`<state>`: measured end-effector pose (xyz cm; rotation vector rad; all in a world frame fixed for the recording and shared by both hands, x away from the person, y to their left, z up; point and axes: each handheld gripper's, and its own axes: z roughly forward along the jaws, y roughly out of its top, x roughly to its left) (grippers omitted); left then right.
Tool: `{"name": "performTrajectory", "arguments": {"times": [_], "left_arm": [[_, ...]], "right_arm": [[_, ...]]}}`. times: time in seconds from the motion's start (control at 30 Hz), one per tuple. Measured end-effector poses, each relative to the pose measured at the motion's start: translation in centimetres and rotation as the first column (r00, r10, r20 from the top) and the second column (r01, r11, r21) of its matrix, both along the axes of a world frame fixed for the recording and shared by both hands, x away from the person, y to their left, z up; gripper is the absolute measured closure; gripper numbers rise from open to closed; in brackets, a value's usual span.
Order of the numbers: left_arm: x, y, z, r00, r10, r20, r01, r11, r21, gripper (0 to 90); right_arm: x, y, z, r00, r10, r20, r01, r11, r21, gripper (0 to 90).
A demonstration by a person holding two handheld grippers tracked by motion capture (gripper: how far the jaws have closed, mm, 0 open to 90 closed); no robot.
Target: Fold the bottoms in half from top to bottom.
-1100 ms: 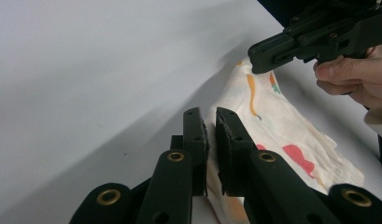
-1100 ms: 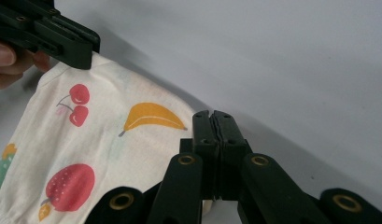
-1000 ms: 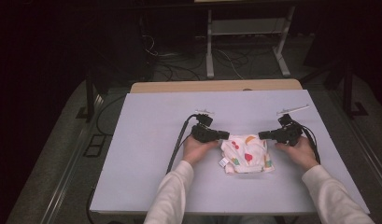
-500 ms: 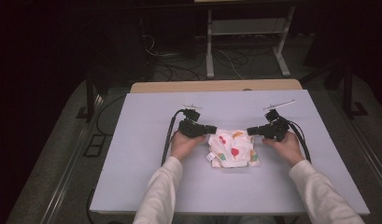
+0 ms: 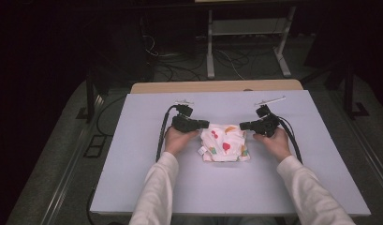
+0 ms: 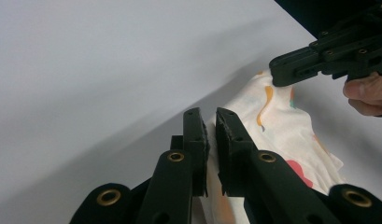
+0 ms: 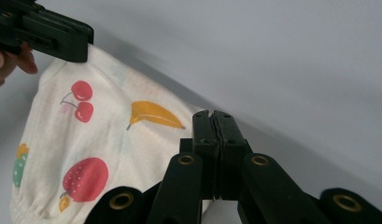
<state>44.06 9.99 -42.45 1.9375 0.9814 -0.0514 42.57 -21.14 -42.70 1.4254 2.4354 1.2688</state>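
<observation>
A small white cloth printed with fruit is held between the two grippers over the middle of the pale surface. In the high view, the left gripper is seen at the cloth's upper left corner and the right gripper at its upper right corner, so that the top edge is stretched between them while the lower part lies on the surface. A small tag is seen at the cloth's left edge.

In the left gripper view, the fingers of the left gripper are nearly together, with a thin fold of the cloth pinched between them; the other gripper is seen farther off, clamped on the far corner. In the right gripper view, the fingers of the right gripper are pressed fully together on the edge of the cloth, whose cherries, banana and strawberry prints are turned toward the camera. The other gripper is seen at the upper left, closed on the opposite corner.

Both grippers are held by bare hands in white sleeves.
</observation>
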Motion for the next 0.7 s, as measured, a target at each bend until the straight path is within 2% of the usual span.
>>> {"name": "performTrajectory", "arguments": {"times": [0.07,0.17,0.33,0.4,0.7], "left_arm": [[0.3,0.2,-0.2,0.9998,0.016,-0.012,-0.016,0.9998,-0.016,82.4],[0.7,0.4,-0.7,0.9995,0.026,-0.018,-0.026,0.9995,-0.017,82.4],[1.1,0.5,-1.1,0.9990,0.043,-0.016,-0.043,0.9983,-0.038,82.4],[1.3,0.5,-1.3,0.9988,0.044,-0.021,-0.045,0.9982,-0.040,82.4],[1.7,0.7,-1.6,0.9968,0.078,-0.016,-0.079,0.9952,-0.057,82.3]], "right_arm": [[0.2,0.1,0.0,1.0000,0.004,0.008,-0.004,1.000,0.004,87.3],[0.5,0.3,0.0,0.9999,0.000,0.011,0.000,1.000,0.007,87.3],[1.1,0.5,-0.2,0.9996,-0.002,0.030,0.003,1.000,-0.014,87.3],[1.4,0.5,-0.5,0.9998,-0.008,0.019,0.008,1.000,-0.007,87.3],[2.0,0.4,-0.9,0.9988,-0.025,0.042,0.024,0.999,0.025,87.2]]}}
